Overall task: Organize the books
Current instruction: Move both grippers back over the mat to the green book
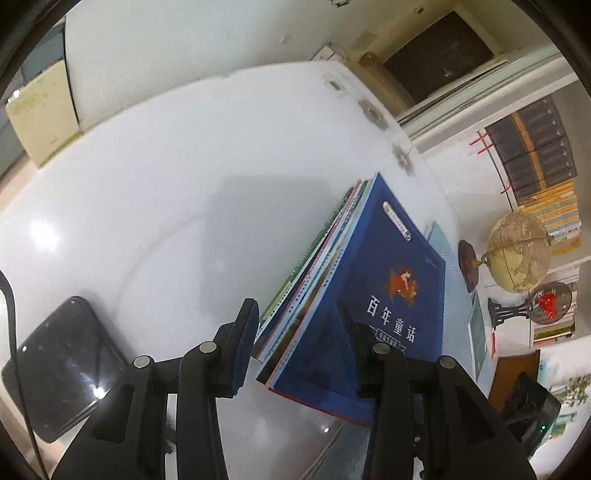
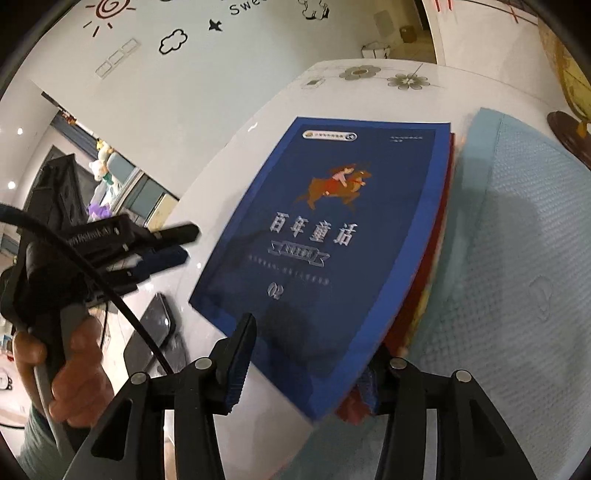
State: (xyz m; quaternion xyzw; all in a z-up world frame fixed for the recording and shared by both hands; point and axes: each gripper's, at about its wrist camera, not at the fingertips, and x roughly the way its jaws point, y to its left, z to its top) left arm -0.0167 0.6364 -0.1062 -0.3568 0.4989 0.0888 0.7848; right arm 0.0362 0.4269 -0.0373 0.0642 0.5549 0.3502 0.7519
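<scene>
Right claw (image 2: pixel 306 365) seen apart around corner of blue book (image 2: pixel 332 236), unclamped; left claw (image 1: pixel 306 343) likewise apart. Thin glossy stack (image 1: pixel 314 280) judged floppy, slippery; best gripped by spines.

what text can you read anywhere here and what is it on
"百年童话": title on the blue book cover, also readable in the left wrist view.
"02": lower on that cover.
"Swe...": wall lettering, cut off by the frame edge.
Too small or blurred: the oval badge at the cover's top, the ribbon banner under the title, the line below it, the print on the left tool's body, and the shelf book spines.
</scene>
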